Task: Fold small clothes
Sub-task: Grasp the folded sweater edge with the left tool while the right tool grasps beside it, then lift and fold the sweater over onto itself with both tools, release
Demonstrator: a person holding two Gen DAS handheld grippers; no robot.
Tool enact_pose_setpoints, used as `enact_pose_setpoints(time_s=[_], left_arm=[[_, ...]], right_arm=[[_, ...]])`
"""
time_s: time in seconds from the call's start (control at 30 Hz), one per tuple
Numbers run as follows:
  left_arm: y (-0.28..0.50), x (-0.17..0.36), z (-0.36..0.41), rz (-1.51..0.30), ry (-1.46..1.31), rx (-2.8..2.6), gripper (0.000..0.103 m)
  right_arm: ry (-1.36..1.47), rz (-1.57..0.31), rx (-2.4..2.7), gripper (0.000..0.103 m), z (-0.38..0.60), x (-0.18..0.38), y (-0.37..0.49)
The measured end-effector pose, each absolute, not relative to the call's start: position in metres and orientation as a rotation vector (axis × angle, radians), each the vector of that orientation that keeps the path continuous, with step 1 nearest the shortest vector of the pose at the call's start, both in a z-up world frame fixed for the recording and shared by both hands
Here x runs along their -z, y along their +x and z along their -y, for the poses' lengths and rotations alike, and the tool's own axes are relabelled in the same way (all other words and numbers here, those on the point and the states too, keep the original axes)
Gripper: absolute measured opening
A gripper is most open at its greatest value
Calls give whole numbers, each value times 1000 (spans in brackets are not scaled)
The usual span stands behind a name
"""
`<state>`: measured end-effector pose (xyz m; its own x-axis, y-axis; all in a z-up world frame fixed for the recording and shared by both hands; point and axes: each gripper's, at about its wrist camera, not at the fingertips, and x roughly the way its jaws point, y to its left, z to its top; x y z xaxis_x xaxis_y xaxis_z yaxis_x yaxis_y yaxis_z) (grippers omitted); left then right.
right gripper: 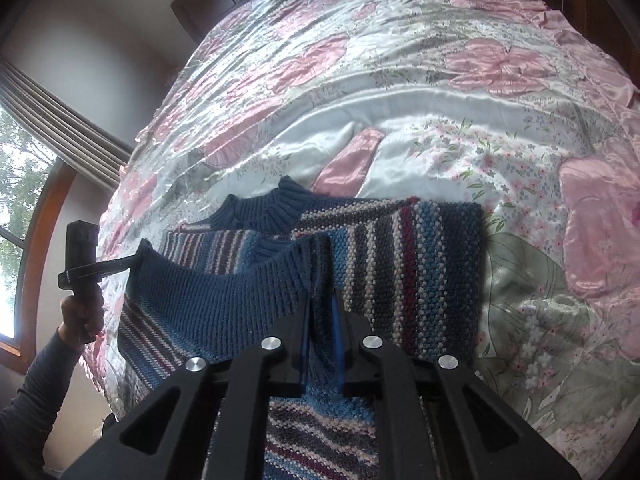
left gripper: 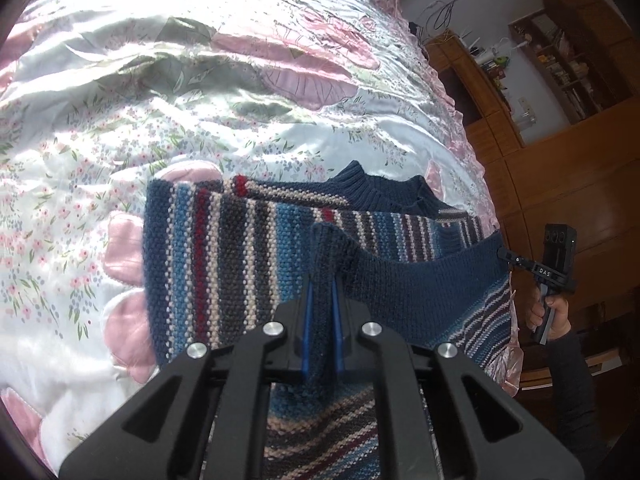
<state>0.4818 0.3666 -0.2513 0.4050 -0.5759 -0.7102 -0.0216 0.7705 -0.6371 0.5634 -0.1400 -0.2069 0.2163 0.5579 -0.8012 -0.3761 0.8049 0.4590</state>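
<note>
With both tools clamped on the navy hem band, the fold is caught mid-carry: the left gripper [left gripper: 320, 300] has its blue-padded jaws pinched shut on a bunched corner of the striped knit sweater [left gripper: 224, 248], and the right gripper [right gripper: 322, 312] is likewise closed tight on the opposite corner of that same band. Seen from the left wrist, the right gripper appears small at the far end of the raised edge, held in the person's right hand [left gripper: 550, 316]; seen from the right wrist, the left hand [right gripper: 82, 312] grips its own tool at the other end. Between the two grips the hem [right gripper: 224, 280] hangs in a shallow sag, lifted clear of the layers below — the lower part of the garment trails down and out of sight beneath each camera. Beyond the raised edge, the body of the sweater lies flat on the floral satin bedspread [left gripper: 168, 92], its ribbed collar [right gripper: 276, 208] farthest from the grippers, and what looks like a folded-in side or sleeve forms a neat striped panel on top. By this evidence the sideways folds seem done, while the bottom-to-collar fold is under way and not yet laid; setting the hem down near the collar, releasing and smoothing appear to remain. Whether other garments await cannot be told — none shows on the bed.
</note>
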Motion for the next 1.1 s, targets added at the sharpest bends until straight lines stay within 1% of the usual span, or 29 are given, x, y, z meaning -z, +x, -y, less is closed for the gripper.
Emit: enact_pose_setpoints(time_s=[0.17,0.33,0.43,0.57,0.63,0.7,0.93,1.1], left_arm=[[495,222,-373,-1064,-611,366,6],[528,213,-378,-1051,-587,306,6],[553,224,-378,-1081,-581,258,6],[574,266,-369,-1193,-550,178,6],[579,277,-368,-1206,-567,163,6],[580,278,-370,-1191,-593,165,6],[589,247,-380,-1110,-600,178,6],[600,257,-377,-1127,-590,162,6]], right_arm=[[174,-1133,-627,9,137,179,572],[185,-1090,-541,9,127,170,597],[196,-1115,-458,9,122,187,616],[184,-1186,-387,9,113,222,630],[181,-1195,-363,9,112,231,633],[192,-1184,-359,9,114,231,634],[218,-1132,-365,9,116,212,645],[212,-1138,-359,9,109,219,652]])
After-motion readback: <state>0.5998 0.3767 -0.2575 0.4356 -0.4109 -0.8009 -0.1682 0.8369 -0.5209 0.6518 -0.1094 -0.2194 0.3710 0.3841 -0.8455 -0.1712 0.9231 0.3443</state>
